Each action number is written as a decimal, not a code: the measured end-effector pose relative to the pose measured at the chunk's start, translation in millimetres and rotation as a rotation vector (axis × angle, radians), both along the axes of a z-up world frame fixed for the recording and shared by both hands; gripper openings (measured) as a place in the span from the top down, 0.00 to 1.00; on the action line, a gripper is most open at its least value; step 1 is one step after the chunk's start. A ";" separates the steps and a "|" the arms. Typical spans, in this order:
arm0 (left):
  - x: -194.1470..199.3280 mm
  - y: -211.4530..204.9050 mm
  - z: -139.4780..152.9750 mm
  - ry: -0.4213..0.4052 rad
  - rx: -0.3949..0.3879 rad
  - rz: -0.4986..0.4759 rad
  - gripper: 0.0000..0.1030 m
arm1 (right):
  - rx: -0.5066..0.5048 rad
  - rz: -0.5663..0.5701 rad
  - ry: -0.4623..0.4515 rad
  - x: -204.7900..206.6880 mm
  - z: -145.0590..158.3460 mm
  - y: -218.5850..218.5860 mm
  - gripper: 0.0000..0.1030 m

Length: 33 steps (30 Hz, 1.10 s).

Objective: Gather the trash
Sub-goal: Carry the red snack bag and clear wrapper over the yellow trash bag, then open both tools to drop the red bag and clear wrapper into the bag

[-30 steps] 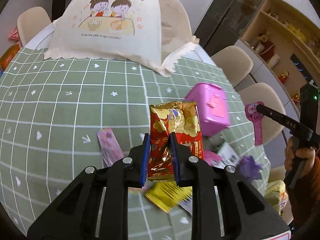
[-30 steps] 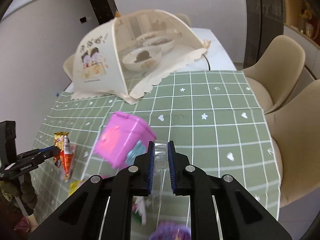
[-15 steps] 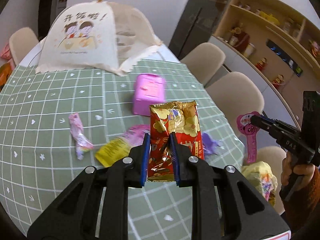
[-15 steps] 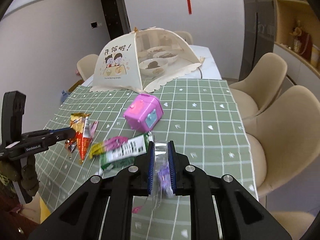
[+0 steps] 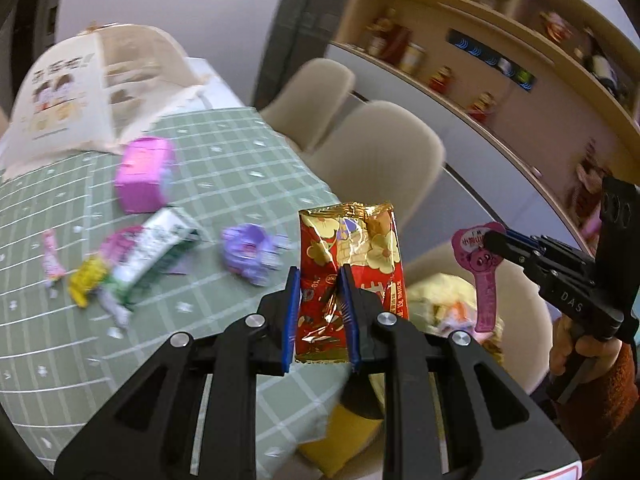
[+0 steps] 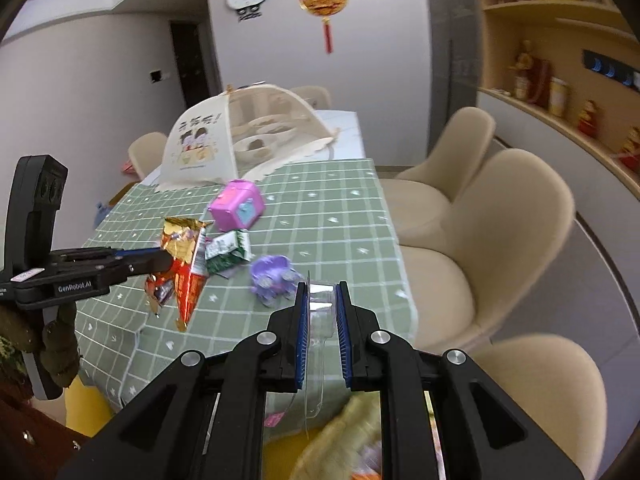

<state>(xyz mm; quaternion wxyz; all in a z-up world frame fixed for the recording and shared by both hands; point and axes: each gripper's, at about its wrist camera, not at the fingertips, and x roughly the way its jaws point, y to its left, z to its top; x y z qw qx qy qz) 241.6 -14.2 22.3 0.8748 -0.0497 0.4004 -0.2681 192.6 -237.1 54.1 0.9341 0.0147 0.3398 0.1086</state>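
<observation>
My left gripper [image 5: 318, 280] is shut on a red and gold snack packet [image 5: 352, 264] and holds it in the air past the table's near corner; the packet also shows in the right wrist view [image 6: 184, 260]. My right gripper [image 6: 322, 296] is shut on a clear plastic blister pack [image 6: 320, 320] with a pink card back [image 5: 480, 264], held off the table's edge. On the green checked tablecloth [image 6: 320, 208] lie a purple wrapper [image 6: 274, 276], a green and white carton [image 6: 228, 252], a pink wrapper [image 5: 52, 260] and a yellow wrapper [image 5: 86, 280].
A pink toy box [image 6: 238, 204] stands on the table. A cream mesh food cover [image 6: 240, 136] with bowls sits at the far end. Beige chairs [image 6: 500, 216] line the right side. A yellow bin [image 5: 340, 440] holding wrappers [image 6: 352, 440] is below the grippers.
Both grippers have drawn back from the table and swung right, each still holding its item. The table litter now lies farther off, and the yellow bin has come into view below.
</observation>
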 end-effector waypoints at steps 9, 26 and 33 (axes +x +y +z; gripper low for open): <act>-21.8 -96.2 -16.1 0.074 -0.021 -0.205 0.82 | 0.000 -0.153 -0.016 -58.3 -1.2 -70.8 0.86; -25.0 -183.9 -78.8 0.244 0.016 -0.332 0.63 | 0.089 -0.222 0.023 -91.5 -45.9 -112.2 0.86; -20.6 -140.0 -72.8 0.223 0.029 -0.262 0.61 | 0.180 -0.169 0.119 -53.0 -107.3 -88.7 0.86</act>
